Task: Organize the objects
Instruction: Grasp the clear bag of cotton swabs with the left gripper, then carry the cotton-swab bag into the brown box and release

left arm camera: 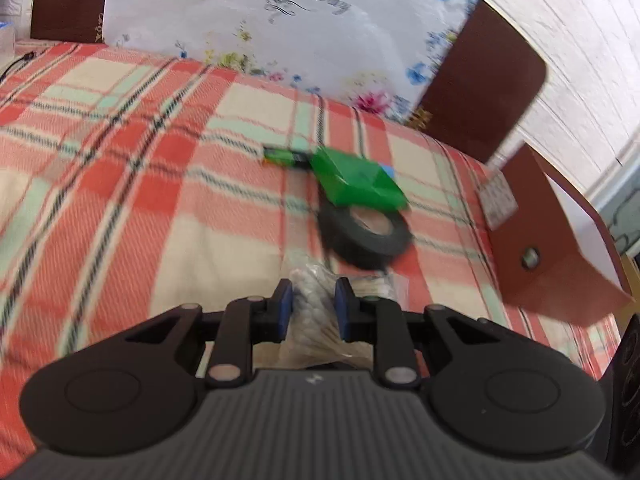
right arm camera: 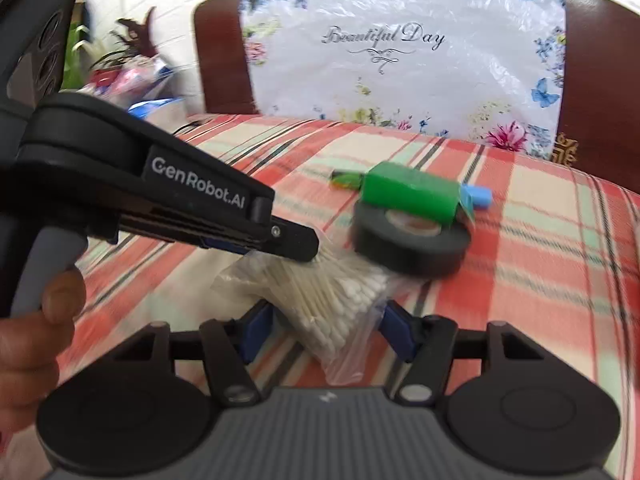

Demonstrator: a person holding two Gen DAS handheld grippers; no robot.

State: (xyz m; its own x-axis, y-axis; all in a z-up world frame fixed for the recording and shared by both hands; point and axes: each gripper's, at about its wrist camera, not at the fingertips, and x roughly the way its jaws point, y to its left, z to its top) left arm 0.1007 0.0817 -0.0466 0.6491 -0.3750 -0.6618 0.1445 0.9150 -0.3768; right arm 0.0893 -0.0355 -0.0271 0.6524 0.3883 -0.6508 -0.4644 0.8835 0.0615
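A clear bag of cotton swabs (right arm camera: 332, 296) lies on the plaid cloth. My left gripper (left arm camera: 313, 306) is shut on the bag of cotton swabs (left arm camera: 314, 312); in the right wrist view it reaches in from the left (right arm camera: 288, 242). My right gripper (right arm camera: 326, 330) is open, its blue pads either side of the bag's lower end. Just beyond are a black tape roll (right arm camera: 412, 242) (left arm camera: 366, 234) with a green box (right arm camera: 412, 194) (left arm camera: 356, 180) leaning on it, a small blue piece (right arm camera: 478, 196) and a green marker (right arm camera: 346, 180) (left arm camera: 286, 156).
The plaid cloth (left arm camera: 140, 200) covers a bed. A floral headboard panel reading "Beautiful Day" (right arm camera: 400, 64) stands behind. A brown board (left arm camera: 560, 248) stands at the right edge. Clutter and plants (right arm camera: 128, 68) sit far left.
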